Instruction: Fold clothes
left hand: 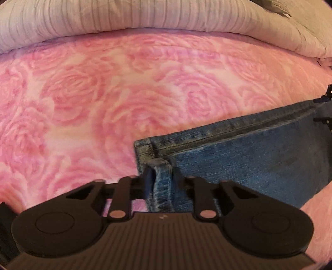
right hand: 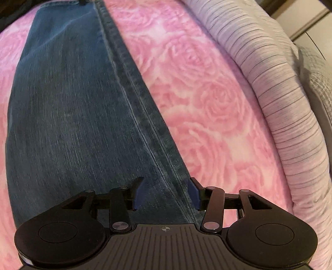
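A pair of blue jeans (left hand: 238, 149) lies flat on a pink rose-patterned bedspread (left hand: 93, 93). In the left wrist view the hem end of the leg points toward me, and my left gripper (left hand: 161, 176) is shut on a raised fold of that hem. In the right wrist view the same jeans (right hand: 72, 114) run up and away. My right gripper (right hand: 166, 192) stands open just above the denim. The leg's side seam (right hand: 145, 135) passes between its blue-padded fingers (right hand: 138, 193), which do not press on the cloth.
A grey-white striped cushion or rolled quilt (left hand: 145, 18) borders the far side of the bed, also seen along the right as a striped roll (right hand: 286, 108). Bare bedspread (right hand: 207, 103) lies between the jeans and the roll.
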